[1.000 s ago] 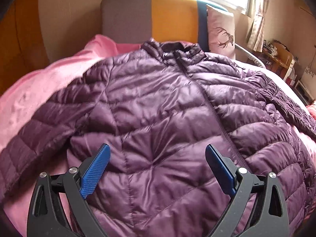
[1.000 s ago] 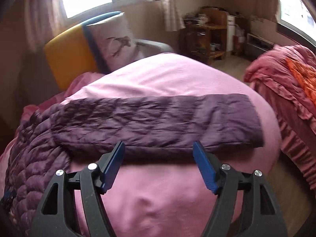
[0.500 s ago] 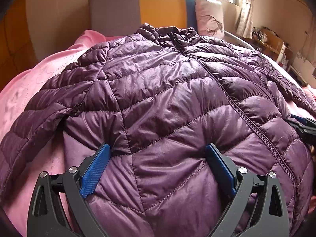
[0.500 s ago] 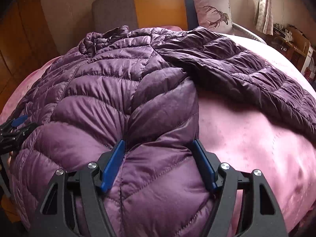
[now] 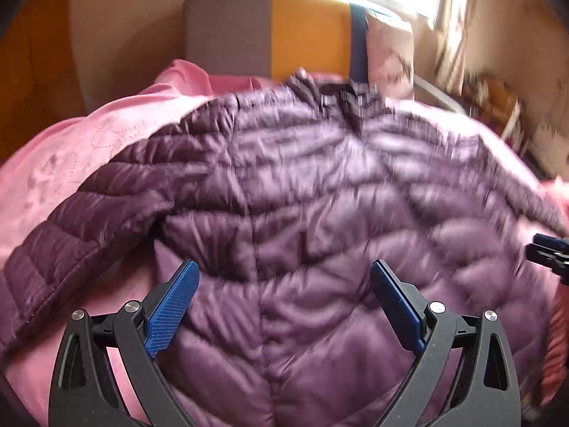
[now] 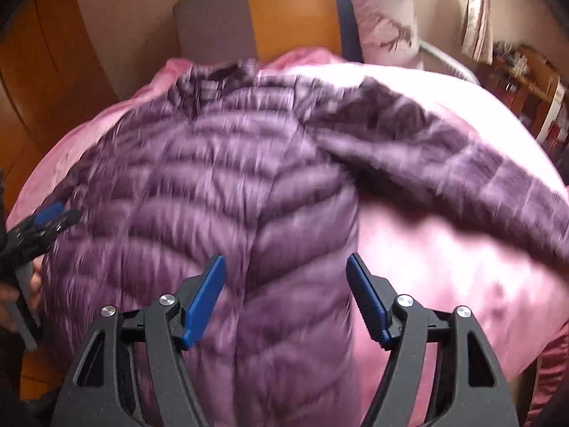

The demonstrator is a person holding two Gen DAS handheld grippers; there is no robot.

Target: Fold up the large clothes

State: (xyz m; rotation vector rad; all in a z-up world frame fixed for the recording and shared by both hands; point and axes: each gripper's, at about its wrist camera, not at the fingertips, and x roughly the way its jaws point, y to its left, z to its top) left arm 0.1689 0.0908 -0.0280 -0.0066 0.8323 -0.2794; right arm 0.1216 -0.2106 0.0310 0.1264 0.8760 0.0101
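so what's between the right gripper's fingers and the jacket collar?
Only the purple jacket's own quilted front. In the right wrist view, the right gripper is open over the hem; nothing else lies before the collar.

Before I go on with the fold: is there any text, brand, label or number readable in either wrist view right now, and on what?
None can be read.
Quilted purple down jacket: no tag, logo or lettering shows; both views are blurred.
Pale pillow at the headboard: a dark antlered-deer drawing, no words.
Cluttered wooden shelves at the right: items too small and blurred to read.
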